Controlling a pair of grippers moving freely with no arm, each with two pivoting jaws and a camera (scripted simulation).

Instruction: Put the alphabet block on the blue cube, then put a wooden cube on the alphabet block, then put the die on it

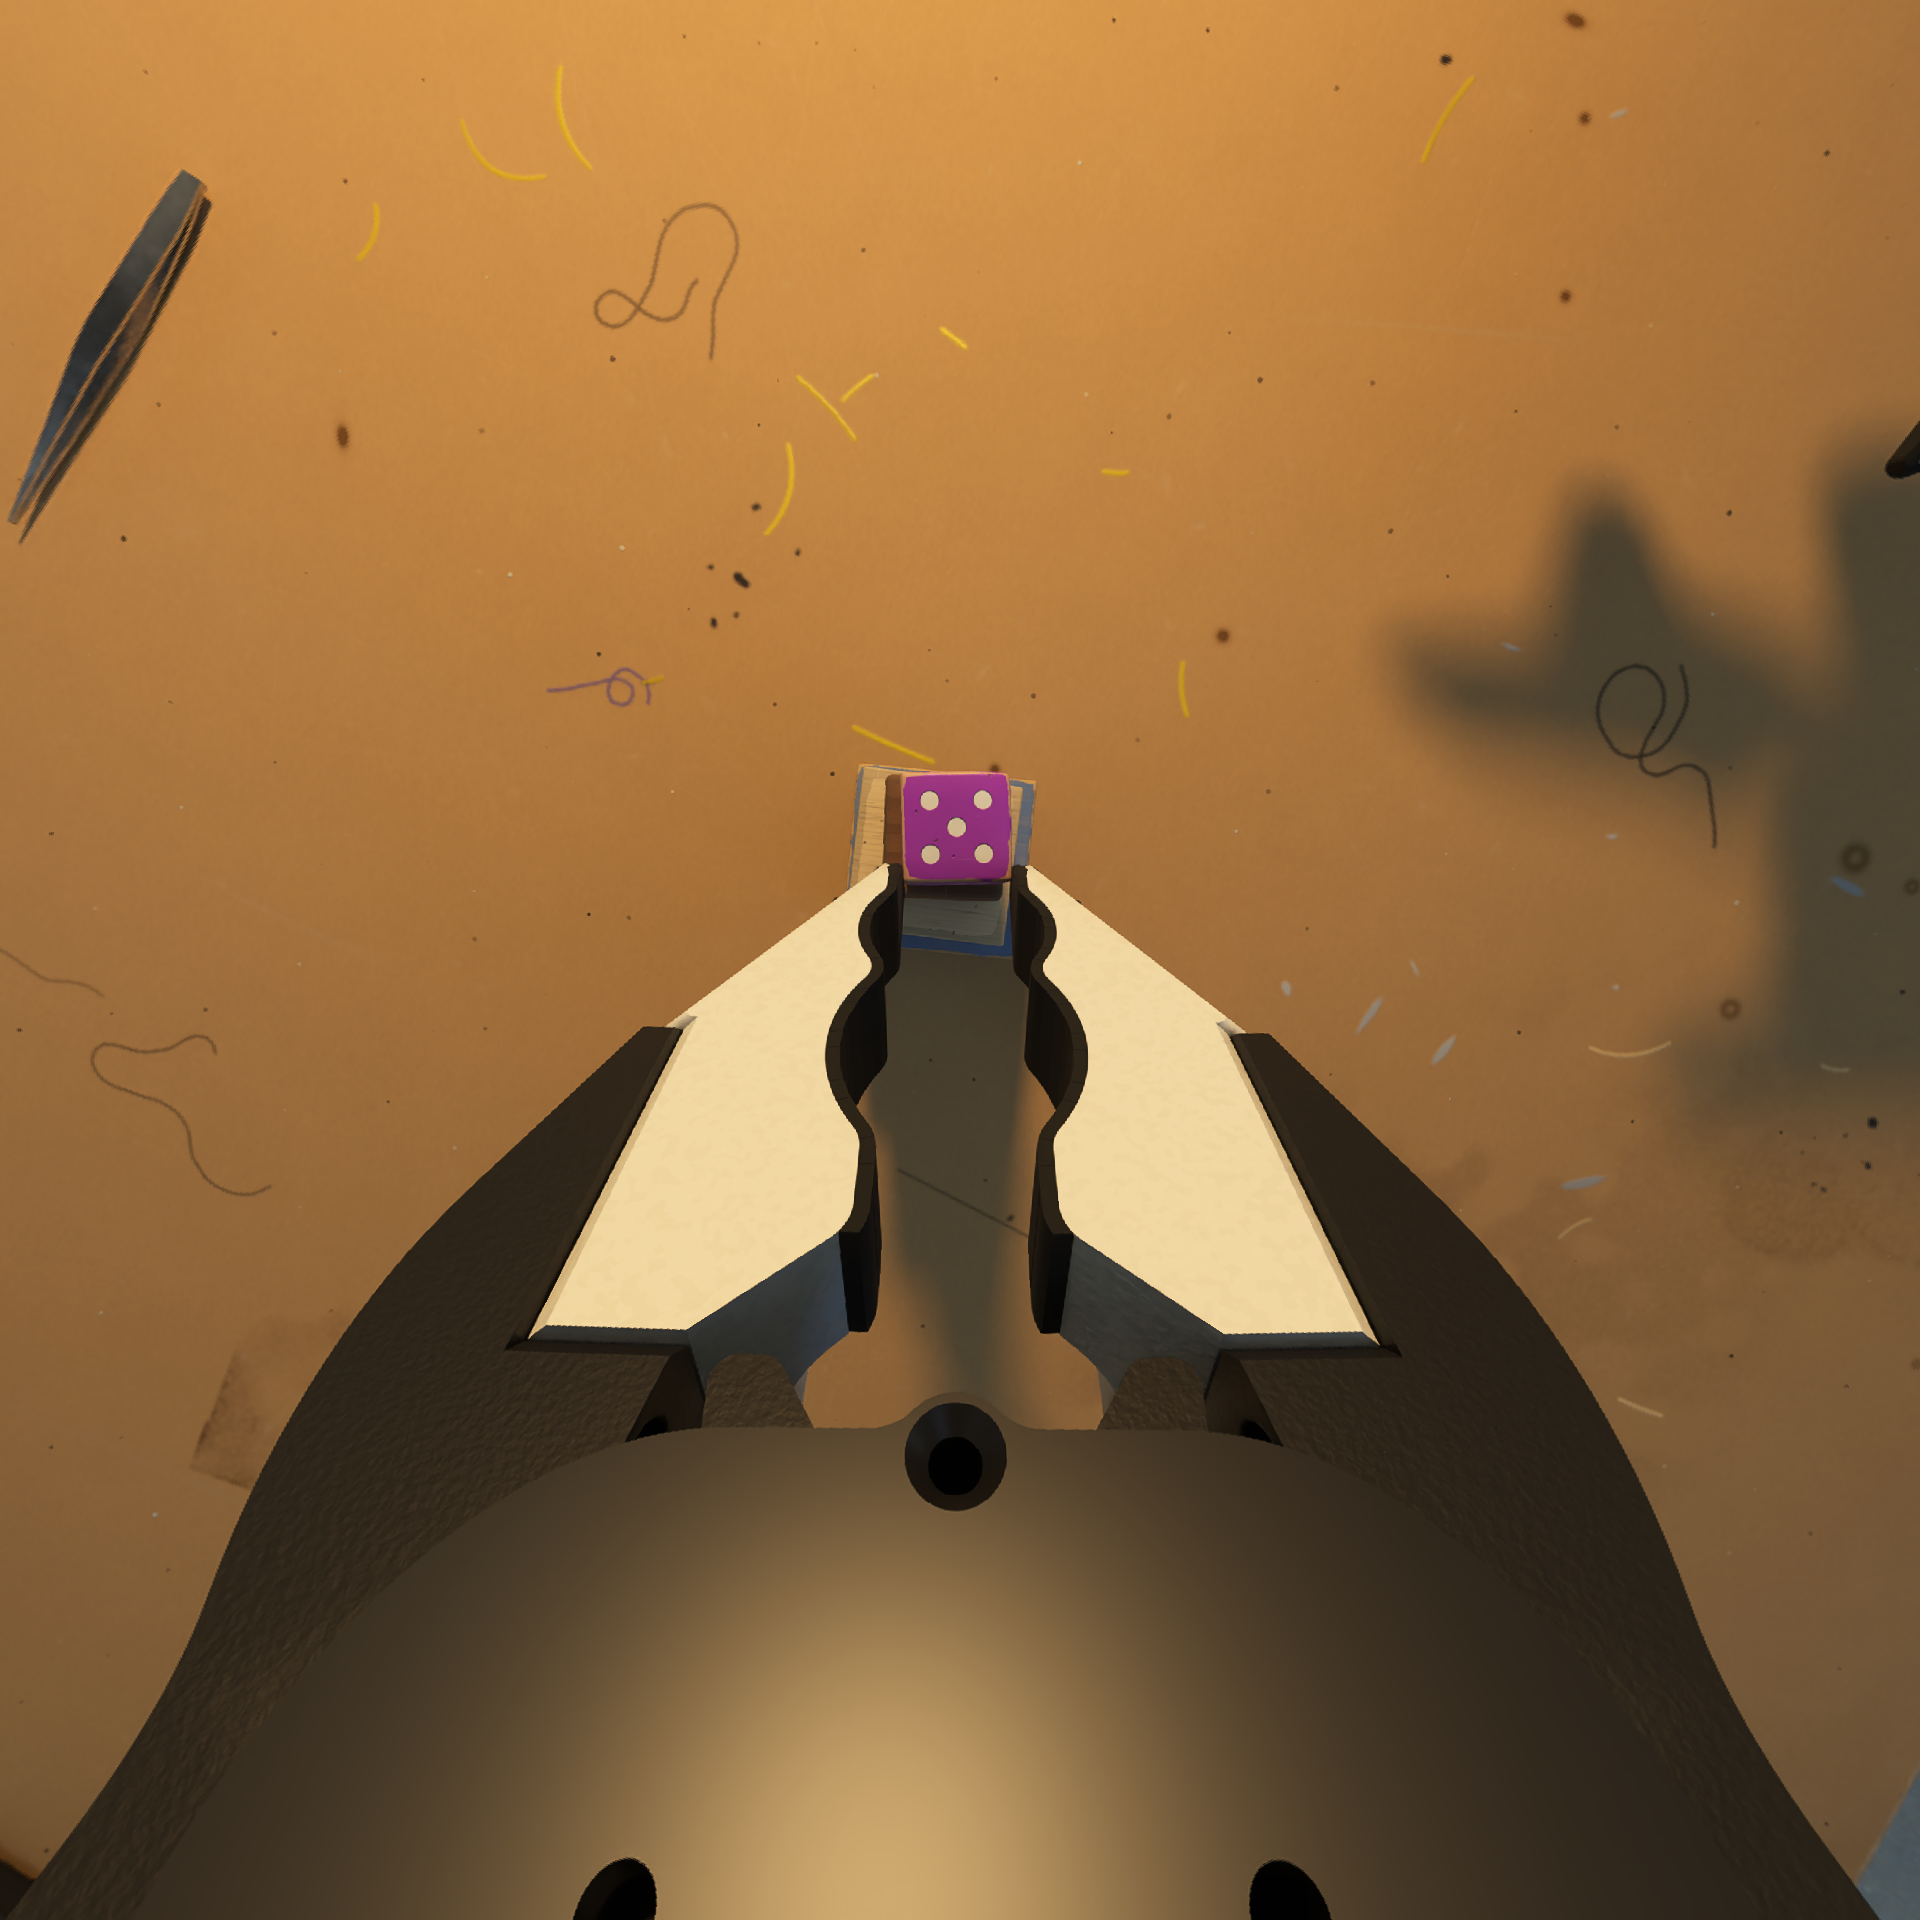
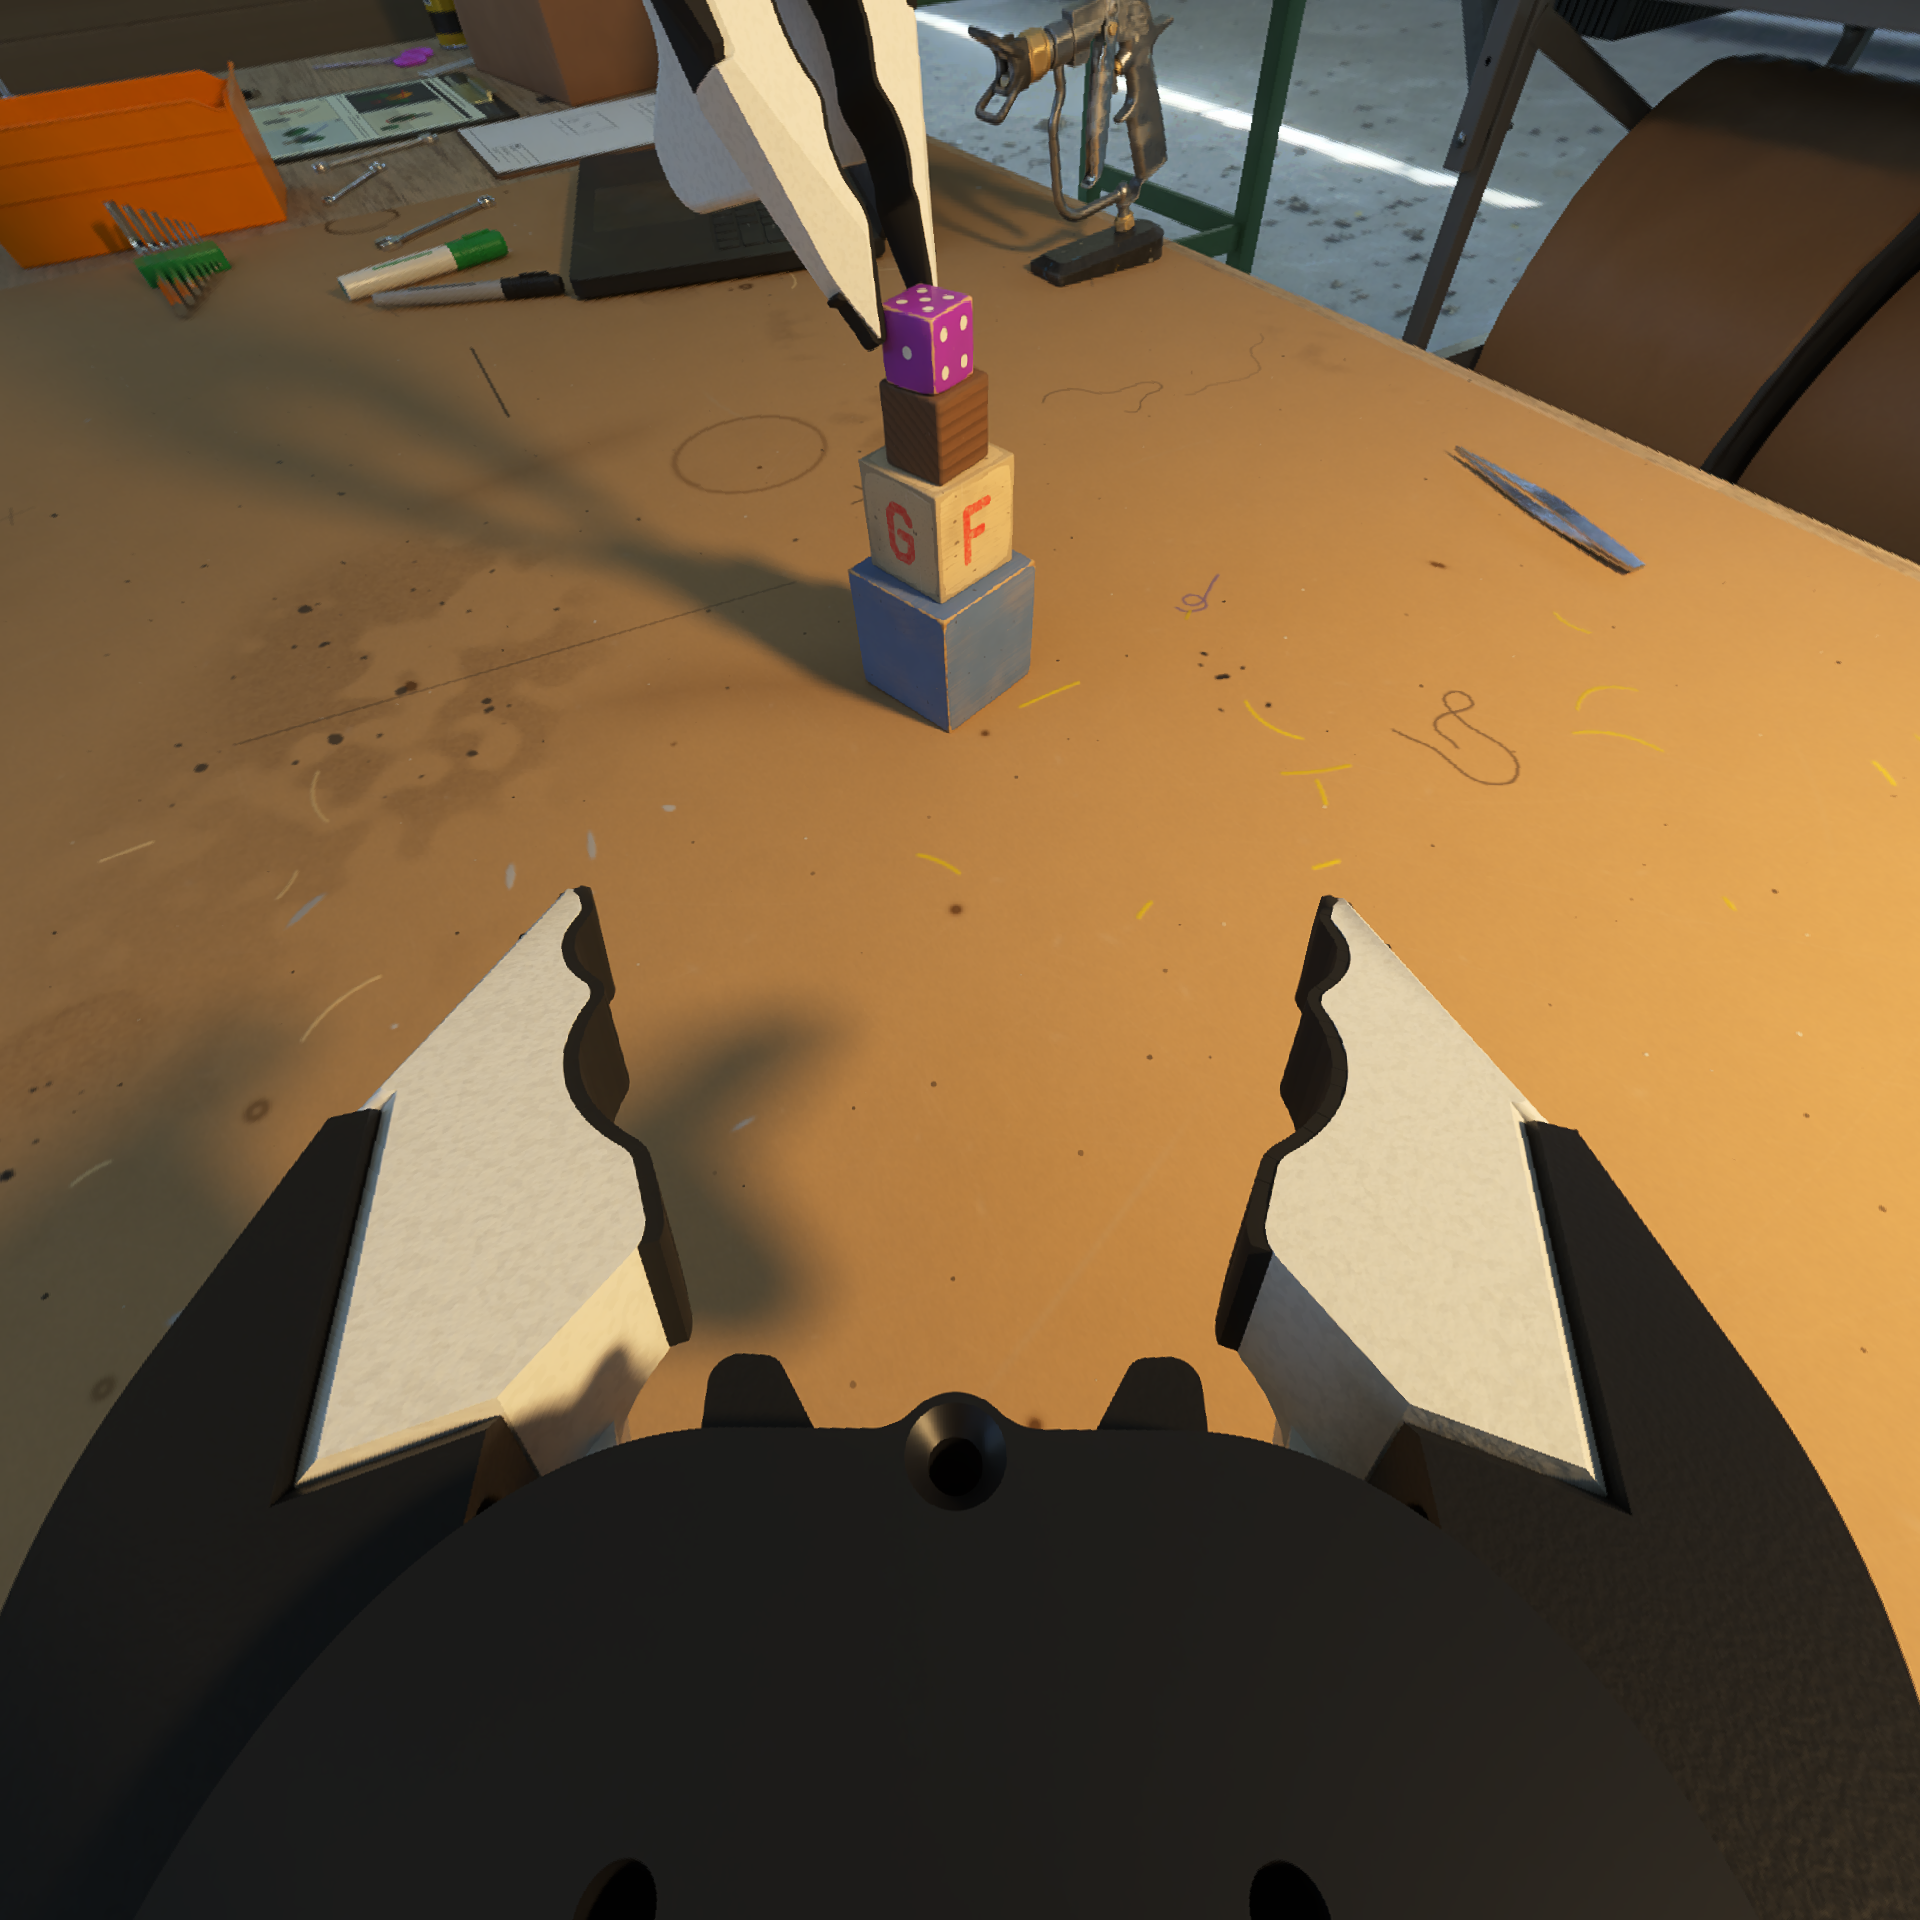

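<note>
Right gripper [image 2: 956, 904] nearest, fingers spread wide over bare counter [image 2: 1143, 1039], well short of the stack. Stack upright: blue cube [image 2: 940, 644] on counter, alphabet block [image 2: 935, 525], wooden cube [image 2: 933, 426], purple die [image 2: 928, 338] topmost. Left gripper [image 1: 956, 878] directly above, fingers narrowly parted flanking the die; contact cannot be told.

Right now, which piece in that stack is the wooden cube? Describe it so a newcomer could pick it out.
Find the four-block tower mid-table, standing on the blue cube. The wooden cube is third up, between the alphabet block and the die. It alone is dark, striped brown wood, unpainted and unmarked.
</note>
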